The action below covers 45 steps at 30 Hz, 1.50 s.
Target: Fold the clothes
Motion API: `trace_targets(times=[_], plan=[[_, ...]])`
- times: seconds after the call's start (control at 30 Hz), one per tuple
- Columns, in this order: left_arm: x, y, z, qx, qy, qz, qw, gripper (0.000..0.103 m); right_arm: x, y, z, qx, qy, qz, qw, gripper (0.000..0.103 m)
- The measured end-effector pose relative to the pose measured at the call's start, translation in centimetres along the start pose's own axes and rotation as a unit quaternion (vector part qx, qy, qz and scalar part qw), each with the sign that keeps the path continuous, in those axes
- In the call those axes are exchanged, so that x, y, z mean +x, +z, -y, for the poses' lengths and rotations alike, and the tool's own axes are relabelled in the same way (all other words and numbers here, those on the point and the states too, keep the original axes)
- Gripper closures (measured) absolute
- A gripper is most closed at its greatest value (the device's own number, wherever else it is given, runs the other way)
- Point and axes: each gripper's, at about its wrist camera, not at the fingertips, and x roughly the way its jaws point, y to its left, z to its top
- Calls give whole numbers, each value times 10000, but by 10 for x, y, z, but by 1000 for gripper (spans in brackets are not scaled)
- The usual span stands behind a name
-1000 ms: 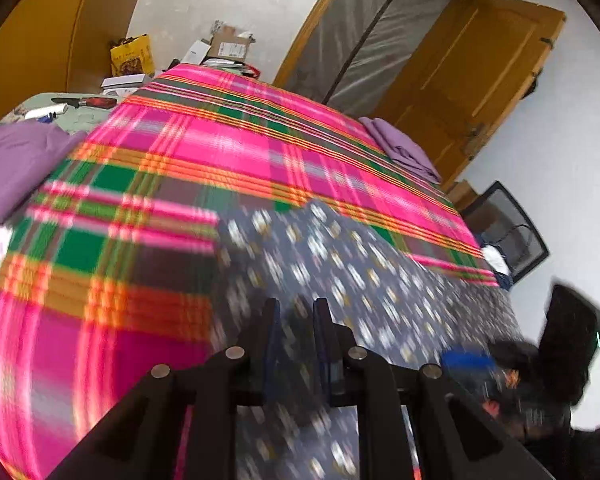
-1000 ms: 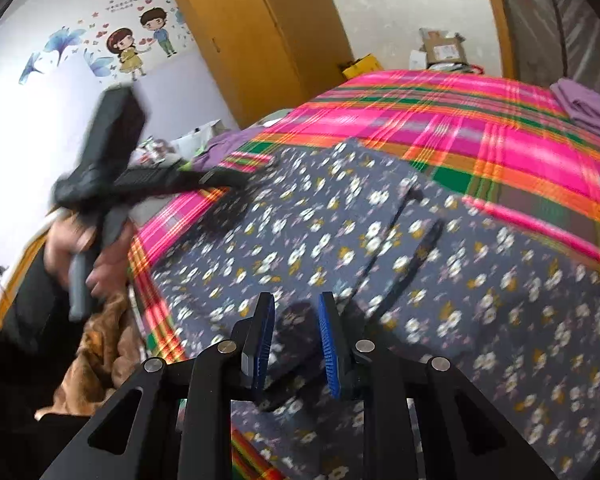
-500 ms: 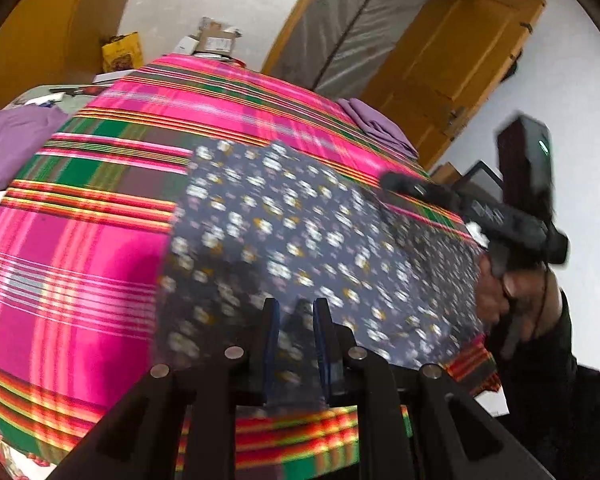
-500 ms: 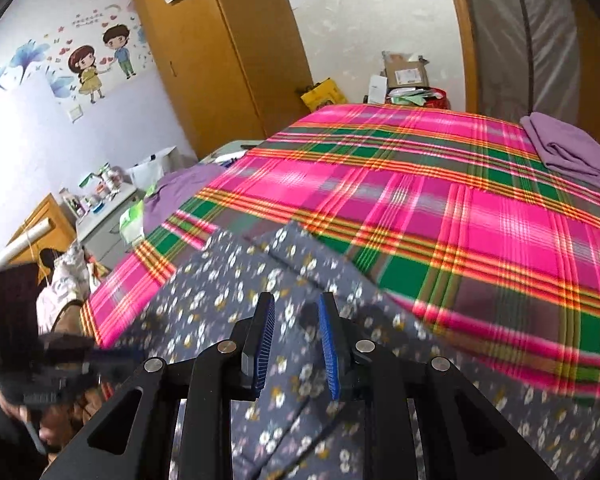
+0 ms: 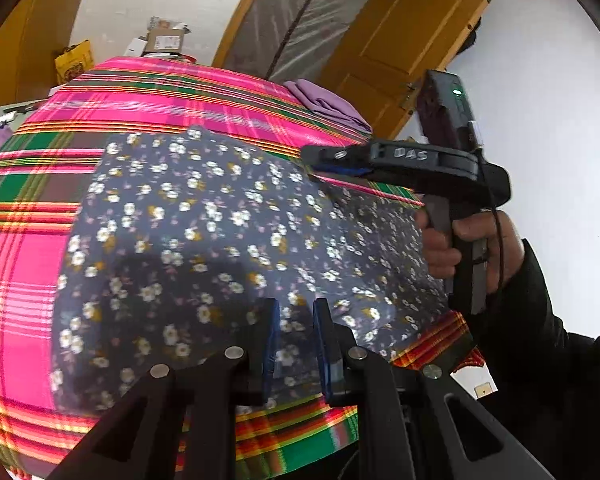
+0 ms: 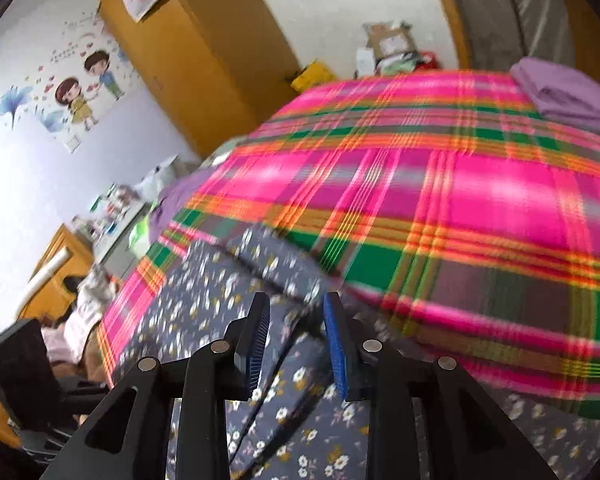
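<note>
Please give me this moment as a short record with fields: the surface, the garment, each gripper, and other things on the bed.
surface: bed with pink plaid blanket
garment: dark floral garment, spread near the bed's front edge
left gripper: fingers apart, low over the garment's near edge, cloth showing between them
right gripper: fingers apart, over a folded ridge of the garment, nothing clamped
right hand: holds the right gripper's handle
other things: folded purple cloth at the far corner

Left gripper (image 5: 294, 336): black frame, silver screws, blue-edged fingers. Right gripper (image 5: 320, 162): black, "DAS" lettering, green light, cable. Sleeve (image 5: 548, 320): black.
</note>
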Motion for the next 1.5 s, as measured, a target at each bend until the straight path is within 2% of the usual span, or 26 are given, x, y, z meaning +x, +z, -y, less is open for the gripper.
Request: trace_targets(times=[0.1,0.17,0.2,0.33,0.47,0.53,0.73,0.93,1.0,1.07,1.2,1.37,1.5], plan=[[5,-2,5,90,30,-86,9999,86,12,-5,-3,-68,31,-154,9999,75],[8,-6,5,103,9,-142,9998,86,9,-7,-4,-102,-15,-64,9999,88],[8,-8,5,107,-1,-149,9998,86,6,-9,-4,-116,-36,-14,9999,97],[8,-13,3,101,-75,-99,9999,86,-6,-14,-3,-149,-168,138,9997,103],[8,-14,3,97,-119,-76,9999,86,-7,-19,10,11,-429,77,9990,103],[4,-14,4,122,-102,-68,9999,86,-16,-20,10,21,-449,217,9988,99],[-9,-12,2,139,-9,-4,9999,86,-45,-34,-20,-510,73,528,9973,95],[-35,-15,-39,-528,655,256,9961,86,-44,-81,-59,-1298,667,229,9890,95],[-38,-21,-48,-683,692,283,9949,86,-38,-95,-67,-1517,786,31,9853,95],[-40,-26,-49,-690,695,342,9946,86,-32,-107,-69,-1643,751,-163,9834,95],[-39,-30,-40,-524,812,353,9947,86,-30,-113,-65,-1599,766,-237,9839,95],[-42,-30,-45,-662,720,313,9947,86,-29,-111,-65,-1612,726,-230,9840,96],[-42,-13,-44,-685,704,336,9946,86,-39,-108,-57,-1432,619,-36,9878,96]])
